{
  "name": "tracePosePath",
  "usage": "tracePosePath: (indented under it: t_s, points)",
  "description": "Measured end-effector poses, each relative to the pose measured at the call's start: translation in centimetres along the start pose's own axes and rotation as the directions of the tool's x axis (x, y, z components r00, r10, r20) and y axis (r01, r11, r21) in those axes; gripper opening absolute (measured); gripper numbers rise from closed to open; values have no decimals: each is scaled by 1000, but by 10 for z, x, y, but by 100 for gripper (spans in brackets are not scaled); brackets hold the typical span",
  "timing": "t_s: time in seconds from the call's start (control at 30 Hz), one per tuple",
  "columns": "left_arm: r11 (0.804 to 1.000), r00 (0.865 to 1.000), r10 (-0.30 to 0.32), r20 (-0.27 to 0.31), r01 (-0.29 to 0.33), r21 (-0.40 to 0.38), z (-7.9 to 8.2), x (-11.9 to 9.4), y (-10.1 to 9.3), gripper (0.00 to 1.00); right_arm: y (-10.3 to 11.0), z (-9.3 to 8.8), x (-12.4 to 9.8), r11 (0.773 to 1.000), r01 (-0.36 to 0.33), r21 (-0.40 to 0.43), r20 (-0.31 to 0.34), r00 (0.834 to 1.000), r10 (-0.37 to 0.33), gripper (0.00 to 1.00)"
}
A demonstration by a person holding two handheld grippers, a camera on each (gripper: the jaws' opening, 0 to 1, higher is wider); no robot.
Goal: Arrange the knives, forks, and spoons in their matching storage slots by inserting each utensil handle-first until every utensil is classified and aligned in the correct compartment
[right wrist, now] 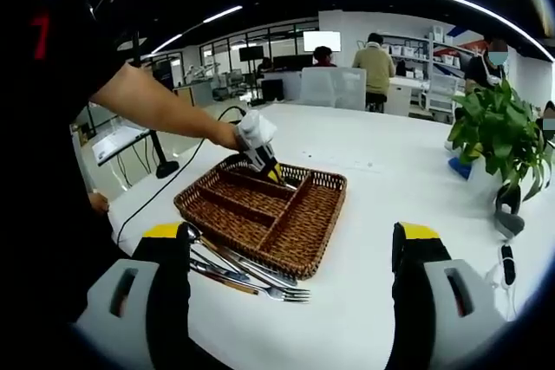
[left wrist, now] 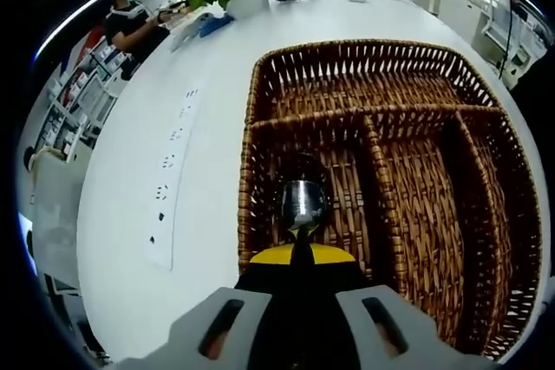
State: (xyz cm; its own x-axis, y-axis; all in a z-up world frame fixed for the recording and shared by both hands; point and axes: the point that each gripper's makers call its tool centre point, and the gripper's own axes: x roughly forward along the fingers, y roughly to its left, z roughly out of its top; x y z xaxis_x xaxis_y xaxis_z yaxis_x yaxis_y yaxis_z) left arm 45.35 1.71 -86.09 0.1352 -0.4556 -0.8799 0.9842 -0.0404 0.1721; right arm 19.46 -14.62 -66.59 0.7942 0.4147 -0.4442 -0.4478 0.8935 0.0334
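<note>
Your left gripper [left wrist: 301, 253] is clamped on a spoon [left wrist: 303, 205], bowl end forward, hanging over the leftmost long slot of the wicker tray [left wrist: 260, 93]. In the right gripper view that same gripper [right wrist: 270, 171] dips into the far side of the tray [right wrist: 199, 211]. Your right gripper [right wrist: 290, 270] is spread wide with nothing between its jaws, low over the white counter [right wrist: 373, 162], with the loose cutlery pile [right wrist: 238, 270] just ahead on the tray's near side.

First risk: the spoon's bowl leads and the handle is hidden in the jaws, so I cannot tell whether a handle-first insertion is possible from this hold. Letting go as it stands would likely leave it pointing the wrong way.

Second: the weave is rough. A tip caught on it, or on the divider [left wrist: 377, 179] just beside the spoon, could twist the spoon in your grip or nudge the tray across the smooth counter.

Third: the pile looks interlocked, forks and spoons crossing. A careless grab with the right gripper could lift two pieces at once or skid one toward the counter's edge.
</note>
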Motion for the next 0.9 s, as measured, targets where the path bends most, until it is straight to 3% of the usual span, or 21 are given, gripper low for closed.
tracePosePath:
  t_s: [0.13,0.27,0.37,0.47,0.53,0.6,0.63,0.7,0.77,0.83,0.9]
  points:
    - [1000,1000,26,-9,-26,2,0,-1,0,4,3,-1,1,1000,-10,0,-1,1000,10,100]
    - [999,998,45,48,-44,-22,9,-9,-2,12,4,1,0,1000,-12,-3,7,1000,12,100]
    - [994,991,100,85,-97,-43,13,-22,4,16,6,3,0,1000,-15,-12,14,1000,15,100]
    - [983,979,151,137,-134,-128,18,-41,9,21,6,8,0,1000,-18,-18,24,1000,18,100]
    - [965,955,233,181,-205,-162,19,-58,18,36,7,12,2,999,-25,-21,38,999,25,100]
    - [955,947,256,195,-217,-202,18,-67,19,48,7,13,4,999,-31,-23,39,999,32,100]
    - [943,933,283,224,-229,-240,20,-76,20,54,8,14,7,999,-36,-27,38,999,37,100]
    - [931,920,312,238,-245,-271,19,-87,20,65,9,16,9,998,-47,-32,38,998,48,100]
    - [900,886,372,277,-271,-341,16,-111,18,77,11,19,12,998,-57,-39,41,997,59,100]
    - [881,877,394,275,-276,-384,10,-122,12,87,12,20,14,997,-67,-46,39,997,69,100]
    - [862,853,426,301,-283,-420,6,-141,1,94,15,22,18,995,-80,-64,36,996,82,100]
